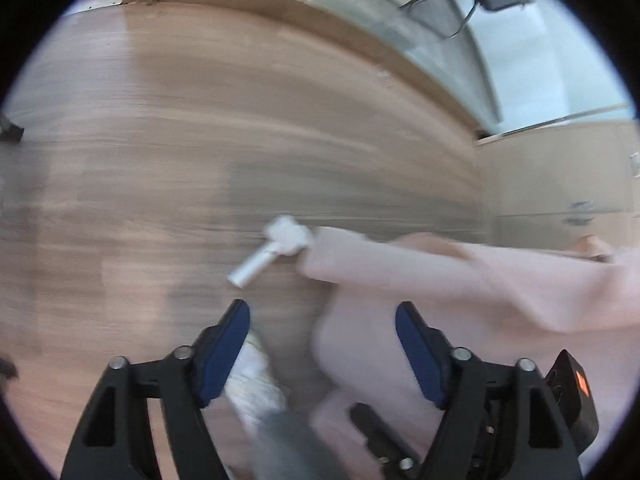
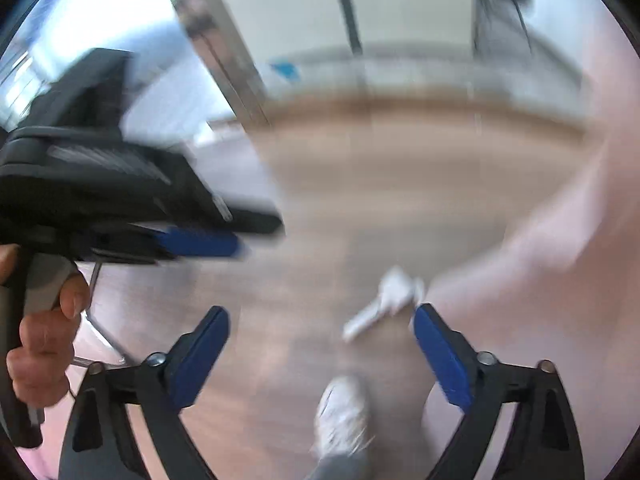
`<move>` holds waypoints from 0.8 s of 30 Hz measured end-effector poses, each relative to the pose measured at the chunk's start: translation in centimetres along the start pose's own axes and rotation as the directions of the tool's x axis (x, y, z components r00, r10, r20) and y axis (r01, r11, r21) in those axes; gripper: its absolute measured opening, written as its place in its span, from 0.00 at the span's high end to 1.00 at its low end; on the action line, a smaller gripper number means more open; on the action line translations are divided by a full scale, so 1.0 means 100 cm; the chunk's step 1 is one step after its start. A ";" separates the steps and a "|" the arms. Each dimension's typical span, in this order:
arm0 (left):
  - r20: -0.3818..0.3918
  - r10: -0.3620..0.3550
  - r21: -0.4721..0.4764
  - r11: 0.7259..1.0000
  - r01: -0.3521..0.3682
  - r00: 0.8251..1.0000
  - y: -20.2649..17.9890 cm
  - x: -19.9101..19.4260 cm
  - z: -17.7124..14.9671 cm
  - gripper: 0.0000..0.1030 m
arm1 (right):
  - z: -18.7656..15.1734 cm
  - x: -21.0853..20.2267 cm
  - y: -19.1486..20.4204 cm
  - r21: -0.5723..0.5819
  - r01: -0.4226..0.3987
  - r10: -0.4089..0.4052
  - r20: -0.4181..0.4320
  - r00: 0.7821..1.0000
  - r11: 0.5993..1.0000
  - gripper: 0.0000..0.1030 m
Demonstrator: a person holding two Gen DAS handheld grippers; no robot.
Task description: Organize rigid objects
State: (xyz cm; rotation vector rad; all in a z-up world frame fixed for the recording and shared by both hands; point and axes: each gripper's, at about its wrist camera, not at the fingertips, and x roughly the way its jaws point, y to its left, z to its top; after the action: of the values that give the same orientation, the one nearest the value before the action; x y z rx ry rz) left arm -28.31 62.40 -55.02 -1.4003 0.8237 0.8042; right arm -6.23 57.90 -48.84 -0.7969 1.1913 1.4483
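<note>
Both hand-held grippers are shown aimed steeply down at a wood-grain floor (image 1: 200, 140), and both pictures are smeared by motion. Left gripper (image 1: 322, 344): its blue-padded fingers (image 1: 224, 352) are seen standing apart, with nothing between them. Right gripper (image 2: 320, 350): its blue pads (image 2: 442, 354) are likewise held wide apart and empty. In the right wrist view the left gripper is also seen from the side, at the left edge, gripped by a hand (image 2: 40, 344).

A white T-shaped object (image 1: 274, 246), made up of a short tube and a blocky head, is seen beyond the left gripper's fingertips, near the middle of the floor as pictured. It lies touching, or partly under, the edge of a pale pink sleeve or garment (image 1: 460, 280) that reaches in from the right; which of the two cannot be told. In the right wrist view the same white object (image 2: 384, 304) appears just beside the right-hand pad, blurred.

A pale shoe (image 2: 344, 412) and a grey trouser leg are seen on the floor between the fingers.
</note>
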 end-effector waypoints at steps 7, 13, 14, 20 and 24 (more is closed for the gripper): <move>-0.188 0.089 0.186 0.981 -0.053 0.978 0.058 0.189 0.038 0.36 | -0.008 0.209 -0.064 0.321 0.095 -0.022 -0.224 0.974 0.942 0.35; -0.187 0.062 0.269 0.963 -0.010 0.980 0.090 0.256 0.018 0.44 | -0.025 0.325 -0.128 0.497 0.112 0.046 -0.294 0.955 0.861 0.38; -0.185 0.064 0.286 0.958 -0.008 0.981 0.092 0.259 0.012 0.44 | -0.019 0.328 -0.134 0.494 0.098 0.042 -0.266 0.963 0.864 0.38; -0.161 0.241 0.482 0.866 -0.137 0.957 0.076 0.298 -0.022 0.44 | 0.003 0.358 -0.138 0.527 0.013 0.131 -0.235 0.963 0.850 0.25; -0.068 0.292 0.539 0.815 -0.211 0.954 0.064 0.298 -0.031 0.71 | 0.014 0.393 -0.114 0.487 0.101 0.077 -0.331 0.940 0.867 0.28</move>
State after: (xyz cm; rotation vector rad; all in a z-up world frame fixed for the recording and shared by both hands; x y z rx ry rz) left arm -19.02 59.26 -84.05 -0.8700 1.2608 0.6070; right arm -3.99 70.62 -87.71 -0.6986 1.7336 0.9336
